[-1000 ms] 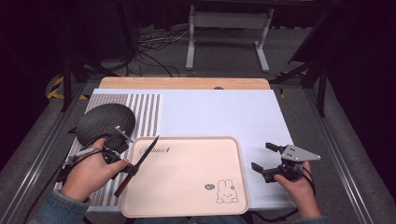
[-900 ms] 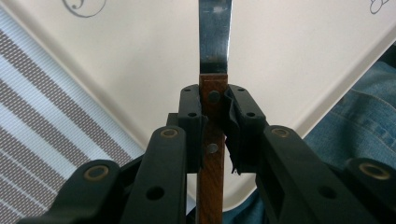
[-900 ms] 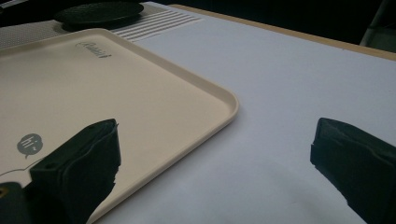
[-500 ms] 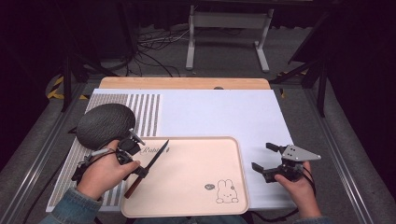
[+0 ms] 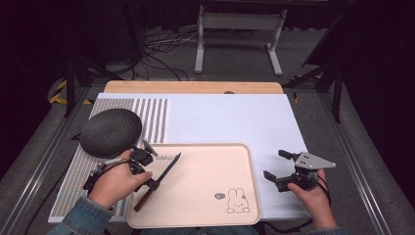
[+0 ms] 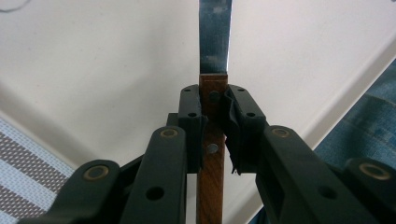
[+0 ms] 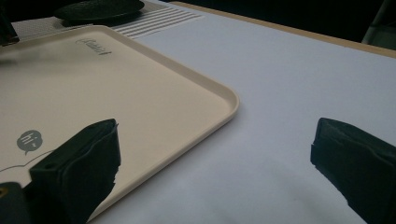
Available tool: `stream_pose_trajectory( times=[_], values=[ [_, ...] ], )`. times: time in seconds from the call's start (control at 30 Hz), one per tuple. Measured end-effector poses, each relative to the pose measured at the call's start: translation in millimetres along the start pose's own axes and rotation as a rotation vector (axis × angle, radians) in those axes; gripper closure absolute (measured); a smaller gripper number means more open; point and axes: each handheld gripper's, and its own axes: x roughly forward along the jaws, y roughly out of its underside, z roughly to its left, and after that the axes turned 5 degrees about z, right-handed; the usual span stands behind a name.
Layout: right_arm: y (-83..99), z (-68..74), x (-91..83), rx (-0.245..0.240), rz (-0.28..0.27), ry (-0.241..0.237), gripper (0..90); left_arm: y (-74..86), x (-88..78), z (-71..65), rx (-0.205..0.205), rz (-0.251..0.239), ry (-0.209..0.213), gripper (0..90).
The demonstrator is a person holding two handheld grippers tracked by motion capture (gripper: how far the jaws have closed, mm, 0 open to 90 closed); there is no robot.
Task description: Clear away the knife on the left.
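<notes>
**One knife pinched over the tray, one gripper idle**

Two grippers are in our hands at the table, and just one of them carries anything. Our left gripper (image 5: pixel 147 174) pinches a knife with a brown wooden handle and a dark steel blade (image 5: pixel 161 178); in the left gripper view its black pads (image 6: pixel 233 126) press on both sides of the riveted handle (image 6: pixel 212 158) just behind the blade (image 6: pixel 215 37). From that grip the blade runs forward and away, out over the left part of a shallow beige plastic tray printed with a small rabbit (image 5: pixel 210 215), while the handle's butt points back toward us, close to the tray's near left edge. Whether the knife touches the tray floor we cannot tell.

Beyond this gripper and to its left, a round dark grey textured mat (image 5: pixel 111 132) lies on a grey-and-white striped placemat (image 5: pixel 151 117); the gripper sits just beside the disc's near edge.

Our right gripper (image 5: pixel 278 171) rests to the right of the tray, on a white table cover (image 5: pixel 235 117), well apart from the knife. Its jaws stand spread with nothing between them: in the right gripper view the tray's rounded corner (image 7: pixel 229 100) lies ahead of the left-hand pad (image 7: pixel 79 168), and bare white surface fills the gap.
</notes>
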Motion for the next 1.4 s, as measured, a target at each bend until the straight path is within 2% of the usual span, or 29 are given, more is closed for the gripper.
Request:
stream_pose_trajectory(
  times=[0.5, 1.0, 1.27, 1.33, 1.4],
  values=[
    [0.4, 0.2, 0.5, 0.002, 0.008, -0.004, 2.1, -1.8, 11.9, 6.1, -0.024, 0.056, 0.004, 77.9],
    [1.0, 0.1, 0.9, 0.001, 0.017, -0.005, 2.0, -1.0, 18.7, 9.4, -0.044, 0.083, 0.010, 77.8],
    [1.2, 0.5, 1.9, -0.001, 0.020, -0.011, 1.9, -0.5, 18.6, 8.5, -0.043, 0.081, 0.003, 77.6],
    [1.2, 0.6, 2.1, -0.001, 0.021, -0.011, 1.9, -0.6, 18.2, 8.9, -0.021, 0.087, -0.006, 77.1],
    [1.3, 0.6, 2.2, 0.001, 0.021, -0.011, 1.9, -0.2, 16.9, 8.0, -0.019, 0.077, -0.005, 71.6]
  ],
)
